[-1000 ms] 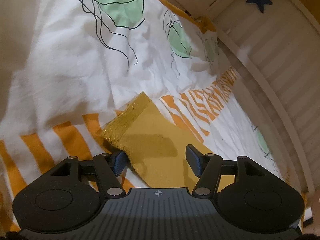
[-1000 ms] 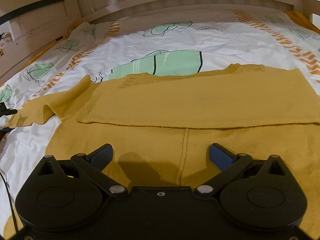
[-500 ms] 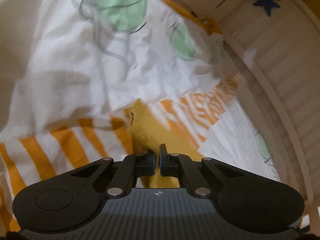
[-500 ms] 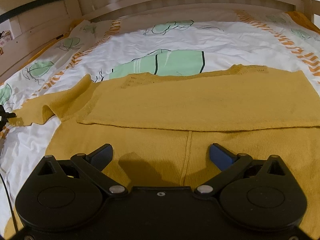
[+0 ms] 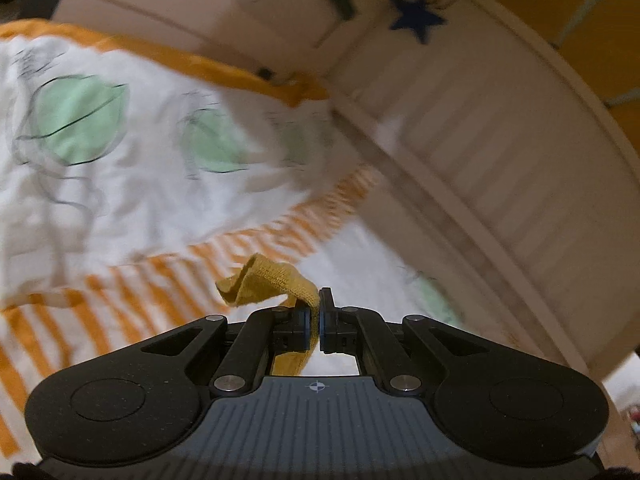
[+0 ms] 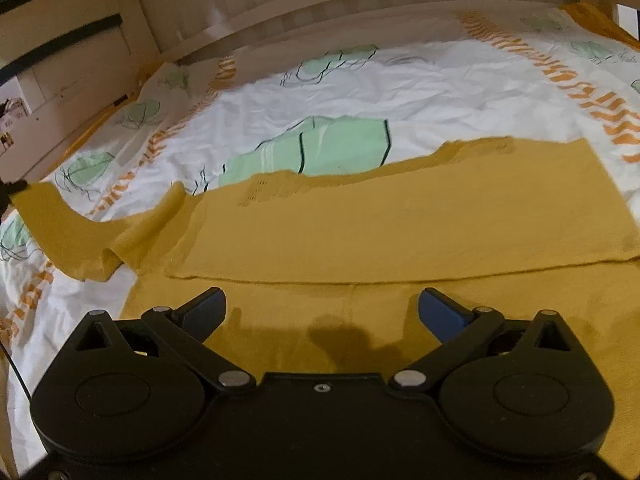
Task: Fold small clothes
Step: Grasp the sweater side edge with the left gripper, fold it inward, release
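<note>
no readable text, labels, brands or numbers on anything in either view

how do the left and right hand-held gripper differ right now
The left hand-held gripper is shut, pinching the end of the mustard garment's sleeve; the right hand-held gripper stands wide open and holds nothing. The left one has the sleeve end raised above the patterned bedsheet; the right one sits low over the garment's flat body. Both have black bodies with blue pads.
</note>
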Demonstrator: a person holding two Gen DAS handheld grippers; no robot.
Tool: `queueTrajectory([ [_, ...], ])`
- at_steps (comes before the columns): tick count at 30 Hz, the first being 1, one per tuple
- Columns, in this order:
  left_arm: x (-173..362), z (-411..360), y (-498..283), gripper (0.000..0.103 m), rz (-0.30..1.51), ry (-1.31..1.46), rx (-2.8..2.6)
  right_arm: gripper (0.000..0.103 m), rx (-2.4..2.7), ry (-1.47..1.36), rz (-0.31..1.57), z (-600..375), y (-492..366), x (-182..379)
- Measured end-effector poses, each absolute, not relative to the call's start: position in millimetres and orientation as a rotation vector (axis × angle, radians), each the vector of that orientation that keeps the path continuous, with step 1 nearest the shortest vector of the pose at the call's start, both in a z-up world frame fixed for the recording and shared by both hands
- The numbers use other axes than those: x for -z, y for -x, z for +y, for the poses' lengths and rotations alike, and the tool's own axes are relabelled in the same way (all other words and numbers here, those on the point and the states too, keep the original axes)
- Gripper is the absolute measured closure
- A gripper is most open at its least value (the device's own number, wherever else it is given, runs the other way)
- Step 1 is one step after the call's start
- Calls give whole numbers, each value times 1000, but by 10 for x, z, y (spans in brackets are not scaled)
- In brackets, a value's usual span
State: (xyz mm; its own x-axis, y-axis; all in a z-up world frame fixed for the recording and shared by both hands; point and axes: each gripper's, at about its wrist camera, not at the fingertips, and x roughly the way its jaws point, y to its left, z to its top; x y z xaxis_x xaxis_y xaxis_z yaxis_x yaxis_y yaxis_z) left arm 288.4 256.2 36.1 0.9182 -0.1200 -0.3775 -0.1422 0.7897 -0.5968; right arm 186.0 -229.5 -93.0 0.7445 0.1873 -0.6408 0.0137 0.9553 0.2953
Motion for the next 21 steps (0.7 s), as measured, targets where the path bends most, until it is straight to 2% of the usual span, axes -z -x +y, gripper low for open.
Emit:
queueTrajectory([
  [10,-577,1476,-2966,100,449,570,187,0,-96,-312,726,-2654,-1752,829],
  [21,-347,256,-2968,100,558,430,438,0,-100,-299,761,-3157,-1774,698],
])
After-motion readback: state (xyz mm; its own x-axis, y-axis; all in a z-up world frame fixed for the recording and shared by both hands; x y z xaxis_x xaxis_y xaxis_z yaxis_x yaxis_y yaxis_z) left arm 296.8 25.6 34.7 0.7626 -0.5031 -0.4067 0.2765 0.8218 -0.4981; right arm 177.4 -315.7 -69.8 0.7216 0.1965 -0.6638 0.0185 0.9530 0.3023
